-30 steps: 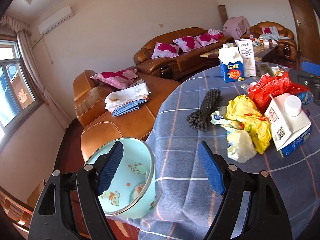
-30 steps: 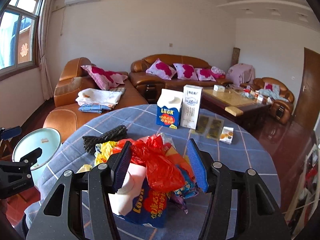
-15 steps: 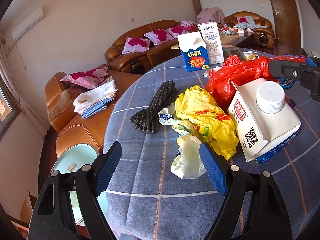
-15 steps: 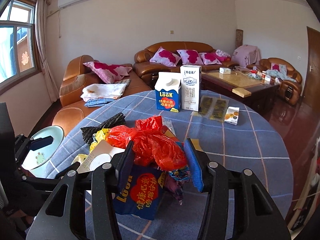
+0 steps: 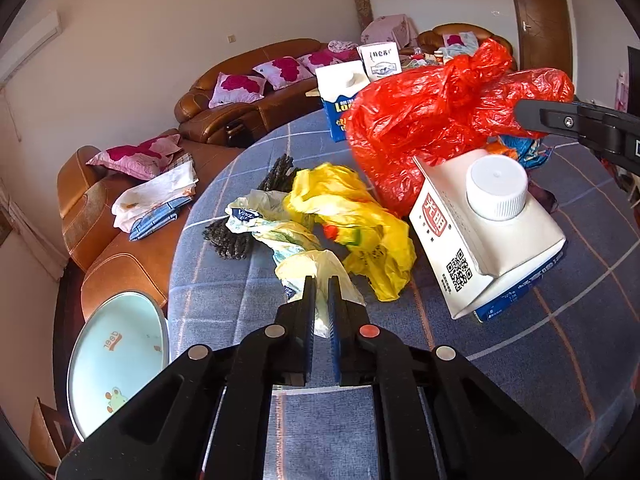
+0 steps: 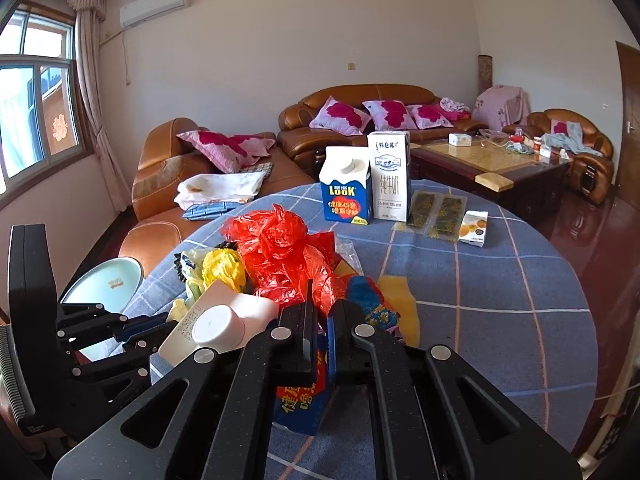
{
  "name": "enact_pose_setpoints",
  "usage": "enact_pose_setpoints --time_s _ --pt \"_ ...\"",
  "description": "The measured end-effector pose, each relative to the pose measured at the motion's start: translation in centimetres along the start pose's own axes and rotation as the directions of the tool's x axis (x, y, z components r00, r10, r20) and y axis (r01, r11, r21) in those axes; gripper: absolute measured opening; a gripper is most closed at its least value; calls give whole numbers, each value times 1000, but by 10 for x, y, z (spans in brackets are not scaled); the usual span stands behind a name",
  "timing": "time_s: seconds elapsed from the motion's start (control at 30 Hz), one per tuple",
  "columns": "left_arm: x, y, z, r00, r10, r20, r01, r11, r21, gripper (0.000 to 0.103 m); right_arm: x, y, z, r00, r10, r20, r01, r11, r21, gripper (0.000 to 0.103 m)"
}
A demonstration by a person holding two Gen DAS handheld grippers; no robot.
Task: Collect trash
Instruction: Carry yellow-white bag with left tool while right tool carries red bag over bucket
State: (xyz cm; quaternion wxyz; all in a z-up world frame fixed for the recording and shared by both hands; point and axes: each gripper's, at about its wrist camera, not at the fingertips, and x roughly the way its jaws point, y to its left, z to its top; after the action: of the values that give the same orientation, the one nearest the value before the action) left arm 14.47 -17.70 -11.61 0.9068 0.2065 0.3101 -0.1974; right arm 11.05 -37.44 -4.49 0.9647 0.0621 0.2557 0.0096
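On the round table [image 5: 520, 360] lies a heap of trash. My left gripper [image 5: 321, 285] is closing its jaws on a pale yellow plastic bag [image 5: 316, 264], and the pads pinch its near end. A yellow bag [image 5: 352, 216] and a white carton [image 5: 480, 224] lying on its side sit just beyond. My right gripper [image 6: 323, 300] is closing on a red plastic bag [image 6: 280, 248] and pinches its near edge. In the left wrist view the red plastic bag [image 5: 420, 120] bulges above the carton, with a finger of the right gripper on it.
A light blue bin [image 5: 116, 360] stands on the floor left of the table. A black mesh bundle [image 5: 236, 236] lies behind the bags. Two upright cartons [image 6: 346, 192], flat snack packets [image 6: 436, 212] and a small box [image 6: 474, 228] sit farther back. Brown sofas [image 6: 360, 108] ring the room.
Both grippers went from wide open to shut. The left one swung from the bin to the table and pinched the pale bag. The right one closed on the red bag.
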Motion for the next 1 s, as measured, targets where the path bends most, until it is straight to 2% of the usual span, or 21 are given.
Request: enact_pose_setpoints --time_s 0.2,0.37,0.57,0.73,1.0 --pt "-32 11 10 996 46 81 -45 999 -11 6 -21 1 13 996 -6 88 4 1000 20 4" --pt "-53 26 9 985 124 117 -119 992 -49 6 -26 8 22 989 14 148 -20 999 36 4" --pt "-68 56 2 965 236 115 -222 968 -121 6 -15 40 34 981 71 178 -70 997 -12 4" --pt "-74 85 -5 951 293 104 -271 946 -179 6 -4 68 40 976 115 184 -107 993 -54 4" --pt "-81 109 -12 930 357 90 -330 916 -228 6 13 105 40 973 159 169 -141 983 -116 4"
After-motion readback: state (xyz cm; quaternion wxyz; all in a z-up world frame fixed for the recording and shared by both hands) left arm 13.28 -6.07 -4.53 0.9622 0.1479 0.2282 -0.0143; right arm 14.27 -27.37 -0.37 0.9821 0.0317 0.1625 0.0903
